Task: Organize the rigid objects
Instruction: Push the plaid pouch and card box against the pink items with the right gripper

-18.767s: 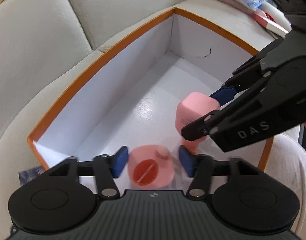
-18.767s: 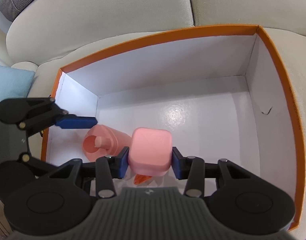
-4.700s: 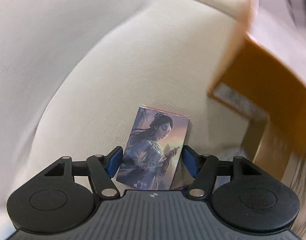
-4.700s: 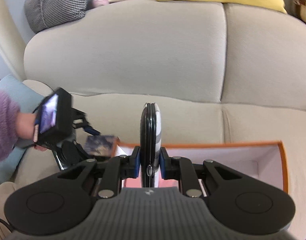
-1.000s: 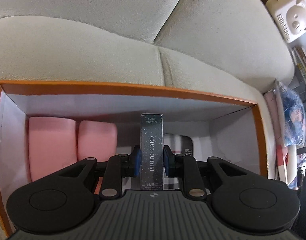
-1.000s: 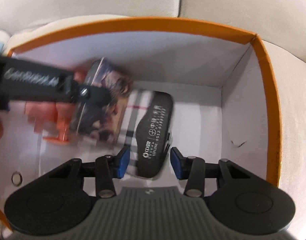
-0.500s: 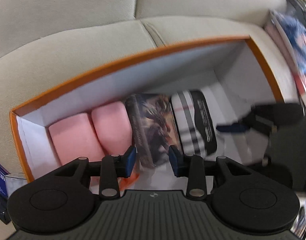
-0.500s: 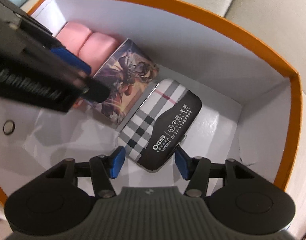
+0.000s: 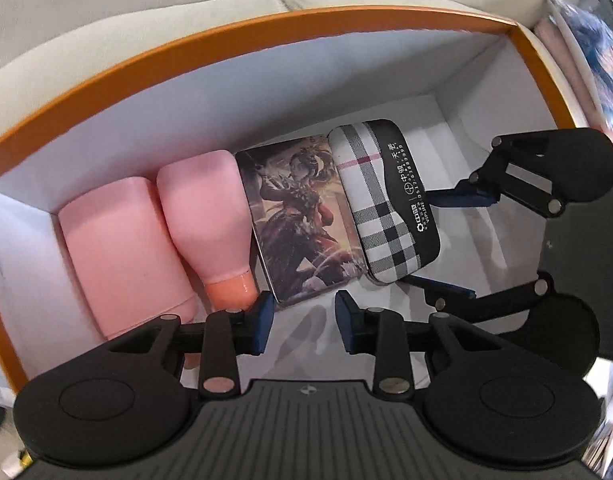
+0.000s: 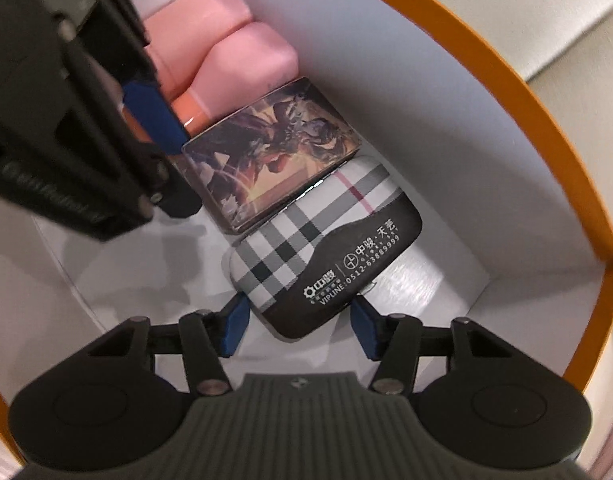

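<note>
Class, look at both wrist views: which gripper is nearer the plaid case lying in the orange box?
Right. The right gripper straddles the plaid case end, jaws open. The left gripper hangs open before the neighbouring picture card box.

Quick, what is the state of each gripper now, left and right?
Left gripper: open, holding nothing; its jaws just closed a little, the card box lies free beyond them.
Right gripper: open, pads either side of the plaid case, not pressing it.

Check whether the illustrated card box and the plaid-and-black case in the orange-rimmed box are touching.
Touching. In the left wrist view the illustrated card box lies side by side with the plaid-and-black case, their long edges meeting with no white floor between.
</note>
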`<state>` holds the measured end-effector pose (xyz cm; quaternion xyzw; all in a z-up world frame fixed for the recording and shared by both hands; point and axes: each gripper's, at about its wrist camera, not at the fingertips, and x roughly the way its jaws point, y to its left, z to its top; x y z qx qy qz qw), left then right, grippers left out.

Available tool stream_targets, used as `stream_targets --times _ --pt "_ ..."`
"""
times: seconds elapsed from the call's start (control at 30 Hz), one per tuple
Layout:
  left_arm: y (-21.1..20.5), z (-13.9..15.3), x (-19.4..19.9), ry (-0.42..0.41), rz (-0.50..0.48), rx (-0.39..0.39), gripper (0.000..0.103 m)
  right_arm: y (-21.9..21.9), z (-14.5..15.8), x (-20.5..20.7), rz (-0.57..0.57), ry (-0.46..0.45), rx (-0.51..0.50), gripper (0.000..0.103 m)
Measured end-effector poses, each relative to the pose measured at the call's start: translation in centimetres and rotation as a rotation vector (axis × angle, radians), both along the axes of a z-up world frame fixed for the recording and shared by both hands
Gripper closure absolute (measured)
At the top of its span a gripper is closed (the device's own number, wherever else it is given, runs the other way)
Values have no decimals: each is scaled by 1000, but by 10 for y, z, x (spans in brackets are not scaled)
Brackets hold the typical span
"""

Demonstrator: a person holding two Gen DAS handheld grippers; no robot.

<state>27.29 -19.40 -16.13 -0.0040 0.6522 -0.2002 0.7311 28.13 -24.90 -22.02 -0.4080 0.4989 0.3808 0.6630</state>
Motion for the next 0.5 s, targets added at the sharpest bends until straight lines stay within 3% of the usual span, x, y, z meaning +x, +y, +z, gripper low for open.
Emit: stream_targets --times 0.23,0.5 --pt "2 -3 0 -20 109 -14 70 -5 -1 1 124 -45 -53 50" --pt "-2 -1 -6 -19 116 2 71 -19 -2 -5 112 -31 -54 49"
